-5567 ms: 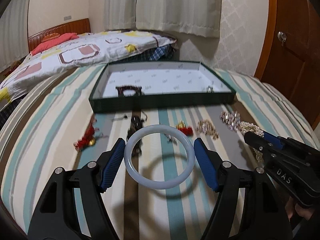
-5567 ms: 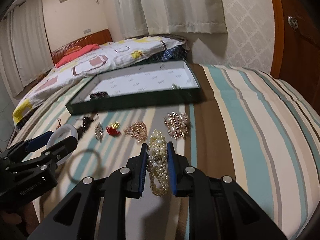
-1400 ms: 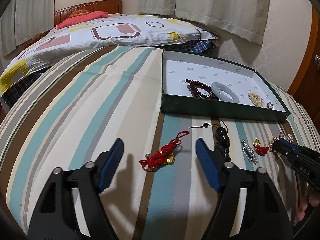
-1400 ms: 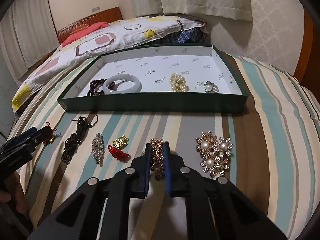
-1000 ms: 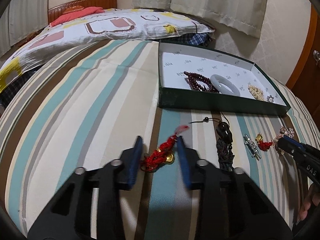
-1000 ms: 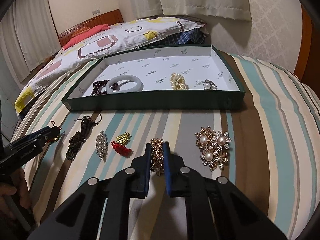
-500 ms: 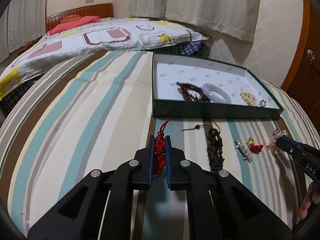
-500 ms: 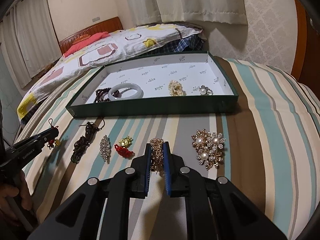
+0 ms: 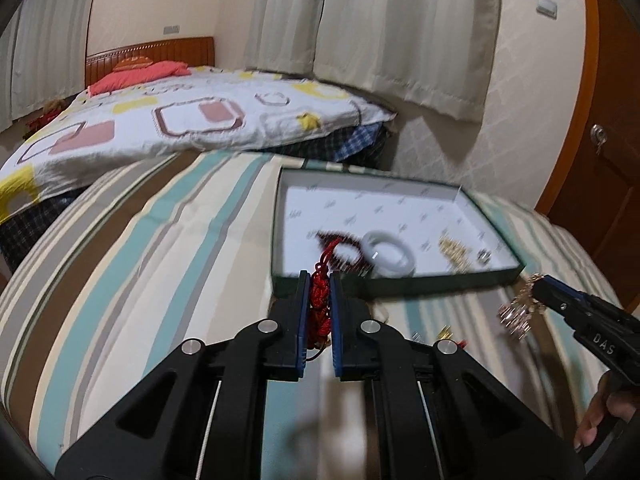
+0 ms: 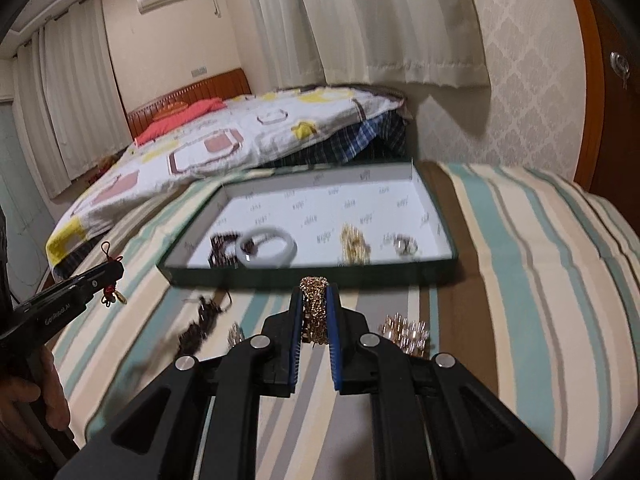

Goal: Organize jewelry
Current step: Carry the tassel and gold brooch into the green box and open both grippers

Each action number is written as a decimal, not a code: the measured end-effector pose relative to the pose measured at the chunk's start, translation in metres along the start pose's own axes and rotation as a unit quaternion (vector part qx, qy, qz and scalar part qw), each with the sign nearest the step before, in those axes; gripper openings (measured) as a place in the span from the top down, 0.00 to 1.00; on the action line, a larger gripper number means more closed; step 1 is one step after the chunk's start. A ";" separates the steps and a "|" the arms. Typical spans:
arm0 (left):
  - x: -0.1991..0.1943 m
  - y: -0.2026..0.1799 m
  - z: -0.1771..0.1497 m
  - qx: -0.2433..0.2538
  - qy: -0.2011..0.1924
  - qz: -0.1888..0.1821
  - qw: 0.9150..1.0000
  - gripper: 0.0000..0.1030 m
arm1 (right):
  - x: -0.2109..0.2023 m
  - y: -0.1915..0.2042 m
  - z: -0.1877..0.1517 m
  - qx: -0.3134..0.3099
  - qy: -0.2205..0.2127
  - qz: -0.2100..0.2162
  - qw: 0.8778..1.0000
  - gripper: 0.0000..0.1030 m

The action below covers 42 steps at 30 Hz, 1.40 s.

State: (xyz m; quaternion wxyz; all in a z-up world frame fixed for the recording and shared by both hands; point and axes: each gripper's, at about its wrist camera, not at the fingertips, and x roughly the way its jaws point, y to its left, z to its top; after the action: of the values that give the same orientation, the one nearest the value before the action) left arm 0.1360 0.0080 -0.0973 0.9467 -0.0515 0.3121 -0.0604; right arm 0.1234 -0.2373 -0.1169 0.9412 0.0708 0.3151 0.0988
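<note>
My left gripper (image 9: 320, 280) is shut on a red knotted charm (image 9: 319, 304) and holds it in the air just before the near wall of the green tray (image 9: 440, 282). My right gripper (image 10: 315, 290) is shut on a gold chain bracelet (image 10: 314, 308), lifted near the tray's (image 10: 304, 278) front wall. In the tray lie a dark bead bracelet (image 10: 220, 246), a white jade bangle (image 10: 267, 246), a pearl piece (image 10: 354, 246) and a ring (image 10: 404, 246). The right gripper also shows in the left wrist view (image 9: 536, 286) with the bracelet (image 9: 516, 314) dangling.
On the striped bedspread (image 10: 520, 280) lie a black beaded cord (image 10: 200, 320), a crystal clip (image 10: 236, 334) and a pearl-flower brooch (image 10: 404, 334). A second bed with a patterned quilt (image 9: 180, 120) stands behind. A wooden door (image 9: 608, 120) is at the right.
Both grippers have lifted their pieces off the bedspread and moved forward toward the tray. The views are blurred by motion.
</note>
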 end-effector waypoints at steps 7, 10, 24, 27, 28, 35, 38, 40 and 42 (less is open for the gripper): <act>-0.003 -0.017 0.039 0.000 -0.038 -0.025 0.999 0.91 | -0.006 -0.003 0.038 -0.008 -0.048 -0.002 0.999 0.88; 0.004 -0.023 0.057 0.000 -0.051 -0.032 0.998 0.91 | -0.004 -0.004 0.058 -0.018 -0.071 -0.005 0.997 0.88; 0.095 -0.034 0.100 0.004 -0.032 -0.018 0.999 0.91 | 0.062 -0.031 0.092 -0.024 -0.077 -0.015 0.997 0.88; 0.124 -0.028 0.096 -0.002 -0.002 -0.012 1.000 0.91 | 0.086 -0.040 0.086 -0.019 -0.053 -0.018 0.998 0.88; 0.136 -0.026 0.094 -0.004 0.011 -0.009 1.000 0.91 | 0.095 -0.043 0.083 -0.017 -0.042 -0.020 0.999 0.88; 0.185 -0.012 0.086 -0.019 0.075 0.005 0.997 0.91 | 0.136 -0.058 0.066 -0.007 0.028 -0.030 0.999 0.88; 0.194 -0.010 0.082 -0.019 0.091 0.008 0.996 0.91 | 0.144 -0.062 0.064 -0.004 0.045 -0.034 0.998 0.88; 0.198 -0.009 0.079 -0.022 0.103 0.009 0.994 0.91 | 0.148 -0.063 0.063 -0.004 0.057 -0.038 0.998 0.88; 0.203 -0.008 0.076 -0.026 0.114 0.009 0.993 0.91 | 0.149 -0.064 0.063 -0.001 0.063 -0.038 0.997 0.88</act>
State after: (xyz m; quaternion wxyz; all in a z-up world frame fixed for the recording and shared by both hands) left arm 0.3429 -0.0254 -0.1537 0.9037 -0.0657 0.4203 -0.0497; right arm 0.2873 -0.2700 -0.1659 0.9226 0.0514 0.3763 0.0674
